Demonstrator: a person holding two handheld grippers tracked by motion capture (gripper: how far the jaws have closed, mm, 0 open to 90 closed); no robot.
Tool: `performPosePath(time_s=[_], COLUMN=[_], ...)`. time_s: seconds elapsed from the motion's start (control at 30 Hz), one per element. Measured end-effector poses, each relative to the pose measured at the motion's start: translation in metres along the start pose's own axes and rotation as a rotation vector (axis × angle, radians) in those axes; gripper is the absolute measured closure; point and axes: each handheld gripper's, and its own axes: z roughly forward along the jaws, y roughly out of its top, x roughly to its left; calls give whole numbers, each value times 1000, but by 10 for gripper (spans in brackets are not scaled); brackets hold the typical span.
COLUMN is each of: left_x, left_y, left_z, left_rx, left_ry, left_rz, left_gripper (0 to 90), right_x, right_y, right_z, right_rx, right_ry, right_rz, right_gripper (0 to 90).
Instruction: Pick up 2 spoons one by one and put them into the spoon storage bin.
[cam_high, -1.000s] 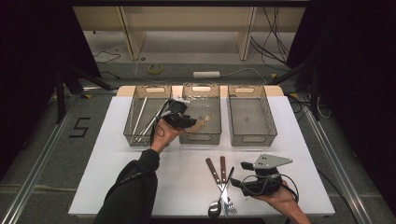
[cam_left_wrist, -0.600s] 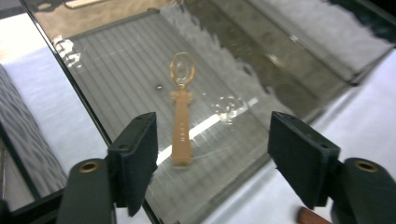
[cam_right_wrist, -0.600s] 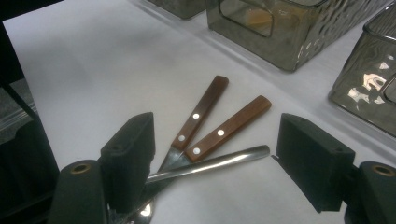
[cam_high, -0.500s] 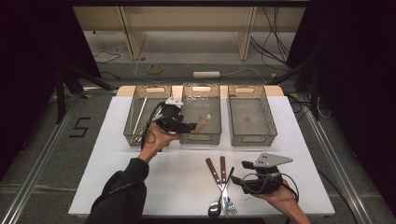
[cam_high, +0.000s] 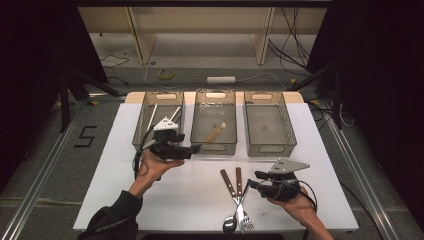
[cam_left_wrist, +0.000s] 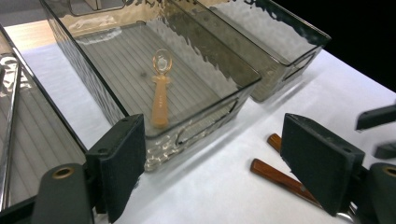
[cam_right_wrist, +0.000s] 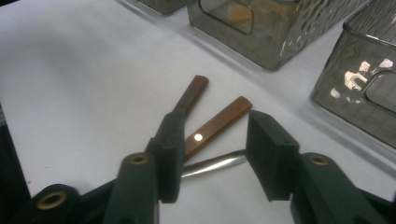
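Left tongs (cam_left_wrist: 212, 172) just released, empty, right tongs (cam_right_wrist: 212, 151) closing astride wooden-handled cutlery (cam_right_wrist: 215, 125), not yet gripping

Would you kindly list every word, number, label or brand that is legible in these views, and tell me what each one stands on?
"5": a large dark digit marked on the grey floor left of the white table, at in the high view.
No other text can be read: the three trays, the wood-handled cutlery and both hand-held grippers carry no legible label or brand.
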Motion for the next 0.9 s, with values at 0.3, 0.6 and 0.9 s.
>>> performPosePath(time_s=[0.3, 0.6, 0.9], left_x=[-5, -8, -20], left_y=[-27, -51, -62], left_z=[-23, -44, -48], left_rx=[7, -10, 5], left_ry=[0, 25, 12], left_rz=[21, 35, 70], left_gripper=[200, 193, 190], right_x=[-6, 12, 20], right_y=[6, 24, 27], right_z=[6, 3, 11], right_rx=[73, 202, 293], right_ry=[31, 137, 164], right_rz=[-77, -310, -432], right_gripper=[509, 392, 361])
